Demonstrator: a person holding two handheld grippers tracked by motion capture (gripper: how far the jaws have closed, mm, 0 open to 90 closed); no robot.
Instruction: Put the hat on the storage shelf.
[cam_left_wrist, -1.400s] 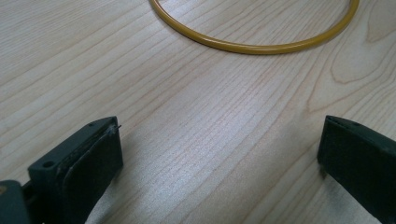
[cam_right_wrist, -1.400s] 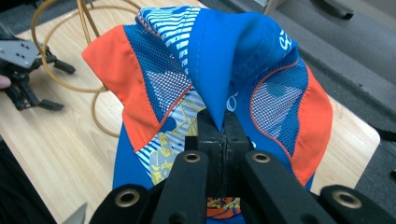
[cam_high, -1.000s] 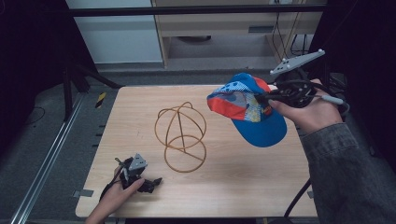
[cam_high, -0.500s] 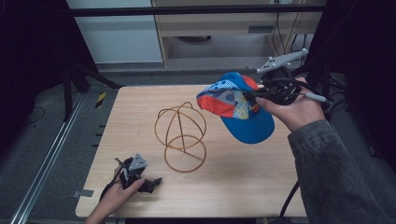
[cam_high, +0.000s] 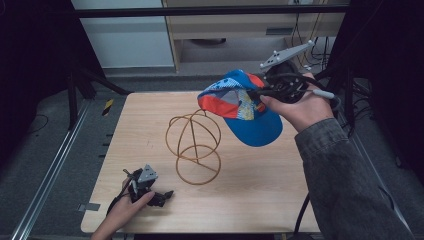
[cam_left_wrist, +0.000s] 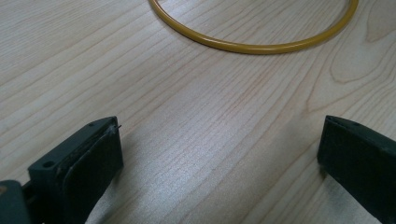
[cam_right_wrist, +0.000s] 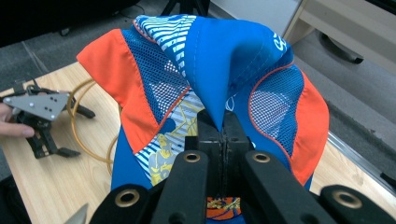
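Cap (cam_high: 245, 112) hangs in the air above the right half of the worktop (cam_high: 280, 200), just right of the gold wire stand (cam_high: 194, 145) and a little higher than its top loops. The right gripper (cam_right_wrist: 223, 122) has its 2 jaws pinched tight on a fold of the blue crown fabric, so the whole cap dangles from that 1 pinch.

Risks, as I judge them: the grip is on soft cloth alone, so a quick swing could let the fold slide out and drop the cap short of the stand. The stand is light wire and nothing holds it; a low or sideways approach could let the brim or the orange rim catch a loop and tip or push it. The crown is crumpled by the pinch, so its opening may not be wide enough to settle over the dome.

Its long axis runs from the orange rear edge, upper left in the high view, to the blue brim, lower right and tilted downward; the opening faces down-left toward the stand.

The left gripper (cam_high: 145, 187) rests on the worktop near the stand's base ring, jaws wide apart and empty.
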